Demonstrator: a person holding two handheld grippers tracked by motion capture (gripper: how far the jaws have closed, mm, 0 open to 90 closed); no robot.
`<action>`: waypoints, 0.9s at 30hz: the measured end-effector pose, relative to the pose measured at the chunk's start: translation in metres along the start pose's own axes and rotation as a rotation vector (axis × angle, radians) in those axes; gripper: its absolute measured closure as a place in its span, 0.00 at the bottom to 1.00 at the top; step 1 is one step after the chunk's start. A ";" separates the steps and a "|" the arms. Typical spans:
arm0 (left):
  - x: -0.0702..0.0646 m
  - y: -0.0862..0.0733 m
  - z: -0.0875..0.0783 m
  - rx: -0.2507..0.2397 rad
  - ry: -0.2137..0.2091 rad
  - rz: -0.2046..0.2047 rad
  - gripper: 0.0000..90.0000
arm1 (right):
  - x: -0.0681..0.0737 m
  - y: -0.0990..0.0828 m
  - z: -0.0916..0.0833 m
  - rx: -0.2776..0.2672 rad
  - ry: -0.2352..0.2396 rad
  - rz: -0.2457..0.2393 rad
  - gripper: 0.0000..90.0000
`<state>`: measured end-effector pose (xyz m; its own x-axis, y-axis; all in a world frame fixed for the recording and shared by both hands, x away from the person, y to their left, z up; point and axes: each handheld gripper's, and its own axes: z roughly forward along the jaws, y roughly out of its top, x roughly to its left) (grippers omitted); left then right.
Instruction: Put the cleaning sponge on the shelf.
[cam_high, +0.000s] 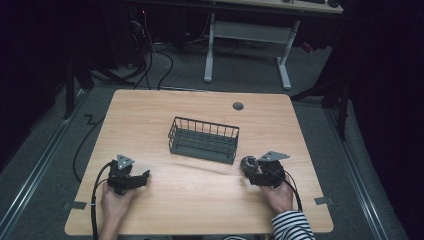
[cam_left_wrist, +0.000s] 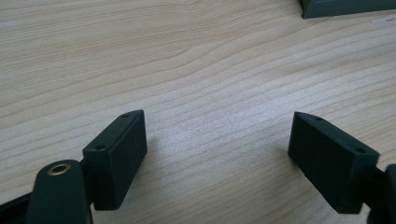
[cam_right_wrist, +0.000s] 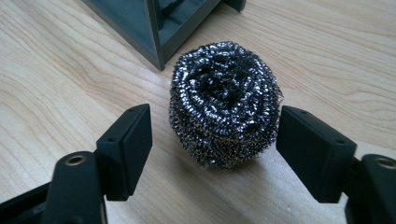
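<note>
The steel scourer (cam_right_wrist: 225, 103) sits on the table (cam_right_wrist: 56, 84) between the right gripper (cam_right_wrist: 215, 140)'s parted jaws, one pad near its side, the other apart. The basket (cam_high: 204, 138) lies just beyond it. The left gripper (cam_left_wrist: 217, 154) gapes, holding nothing, well off.

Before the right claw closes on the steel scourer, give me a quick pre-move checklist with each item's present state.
1. Steel scourer between the right claw pads: ok.
2. Pads pressing on it: not ok, a gap shows at the left pad.
3. Scourer resting on the table: ok.
4. Wire basket upright, beside the scourer: ok.
5. Left claw open with nothing between its pads: ok.
6. Basket contents: cannot tell.
</note>
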<state>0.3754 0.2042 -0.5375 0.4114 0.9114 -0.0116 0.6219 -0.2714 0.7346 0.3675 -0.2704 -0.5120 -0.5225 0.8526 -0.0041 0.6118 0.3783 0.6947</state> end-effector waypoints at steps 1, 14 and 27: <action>0.000 0.000 0.000 0.000 0.000 0.000 0.22 | -0.001 0.000 0.001 0.002 0.004 0.001 0.35; 0.000 0.000 0.000 0.000 0.000 0.000 0.22 | 0.001 0.002 -0.006 -0.045 0.018 -0.011 0.53; 0.000 0.000 0.000 0.000 0.000 -0.001 0.22 | 0.012 0.025 -0.062 -0.148 0.066 -0.050 0.54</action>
<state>0.3754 0.2042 -0.5375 0.4111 0.9115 -0.0122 0.6223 -0.2708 0.7345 0.3398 -0.2727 -0.4496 -0.5911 0.8066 0.0024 0.4925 0.3586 0.7930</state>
